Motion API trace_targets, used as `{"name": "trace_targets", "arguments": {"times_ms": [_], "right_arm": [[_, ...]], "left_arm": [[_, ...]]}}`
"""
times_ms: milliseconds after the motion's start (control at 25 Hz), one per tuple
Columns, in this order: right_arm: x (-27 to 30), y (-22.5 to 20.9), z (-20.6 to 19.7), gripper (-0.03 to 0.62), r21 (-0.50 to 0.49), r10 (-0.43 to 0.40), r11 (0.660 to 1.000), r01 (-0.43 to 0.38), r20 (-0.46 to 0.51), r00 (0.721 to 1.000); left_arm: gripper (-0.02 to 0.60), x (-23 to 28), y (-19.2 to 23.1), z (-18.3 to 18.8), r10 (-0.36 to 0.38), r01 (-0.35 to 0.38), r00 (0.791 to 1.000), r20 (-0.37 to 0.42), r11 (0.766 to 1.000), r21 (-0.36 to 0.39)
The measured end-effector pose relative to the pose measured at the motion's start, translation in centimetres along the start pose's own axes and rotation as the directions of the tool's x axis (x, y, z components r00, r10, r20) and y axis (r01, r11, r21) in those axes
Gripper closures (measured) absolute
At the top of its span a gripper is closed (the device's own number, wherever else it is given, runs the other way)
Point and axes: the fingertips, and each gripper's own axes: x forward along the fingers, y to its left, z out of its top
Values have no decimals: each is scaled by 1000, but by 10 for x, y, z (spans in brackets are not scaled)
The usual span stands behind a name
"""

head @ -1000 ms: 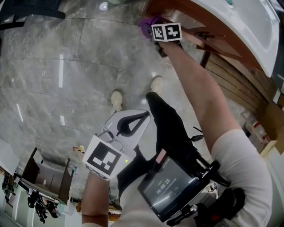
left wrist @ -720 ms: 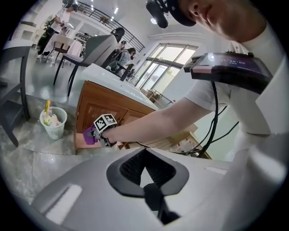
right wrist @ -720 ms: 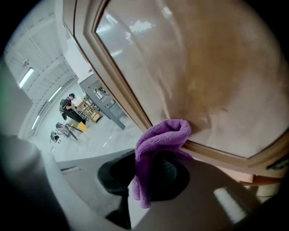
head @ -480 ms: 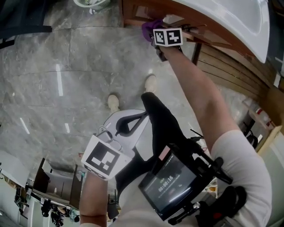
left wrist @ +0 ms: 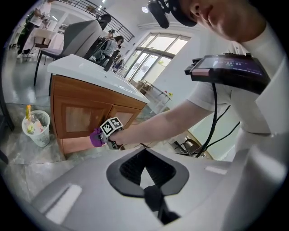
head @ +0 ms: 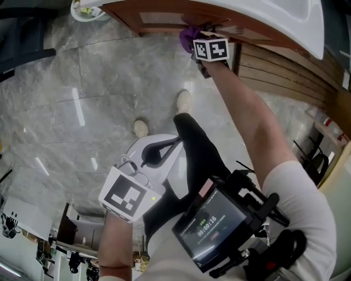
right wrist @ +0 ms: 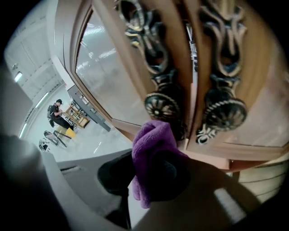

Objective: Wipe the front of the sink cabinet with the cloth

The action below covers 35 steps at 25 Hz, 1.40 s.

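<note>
The wooden sink cabinet (head: 159, 17) with its white basin top runs along the top of the head view. My right gripper (head: 196, 43) is shut on a purple cloth (head: 188, 35) and holds it against the cabinet front. In the right gripper view the cloth (right wrist: 151, 151) is bunched in my right gripper (right wrist: 156, 168) and touches the seam between two doors, just below two ornate metal knobs (right wrist: 165, 106). My left gripper (head: 178, 144) hangs low by my body, shut and empty. From the left gripper view (left wrist: 145, 152) I see the cabinet (left wrist: 76, 115) and the cloth (left wrist: 95, 137).
A white waste bin (head: 86, 7) with rubbish in it stands left of the cabinet, also in the left gripper view (left wrist: 37, 127). A wooden slatted wall (head: 285, 71) lies to the cabinet's right. My shoes (head: 184, 101) stand on the grey marble floor. A screen device (head: 211, 226) hangs at my chest.
The head view has swung, so more of the cabinet front shows on the left. My right gripper keeps the cloth on the cabinet, now at the door seam. The left gripper has hardly moved.
</note>
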Motion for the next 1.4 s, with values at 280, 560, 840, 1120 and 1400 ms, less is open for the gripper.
{"name": "trace_targets", "arguments": {"times_ms": [280,560,840,1120,1400], "right_arm": [[-28,-49,-18,522,8,-31,999,31,-9,999],[-61,-110,-29,522,49,-74,996,74,-1,997],[-99,-177,-46,522,96,-125,988,124,1,992],[-136,-238,-68,522,154,-187,971,184,3,982],[-163,-272,-85,522,167,-207,964,206,-17,978]], "left_arm": [[577,36,-16,14,-44,46,998,-40,998,34],[577,73,-33,27,-74,78,994,-75,996,52],[577,114,-49,41,-113,124,986,-126,989,83],[577,148,-61,50,-137,157,976,-170,982,110],[577,176,-78,62,-158,186,967,-197,974,132]]}}
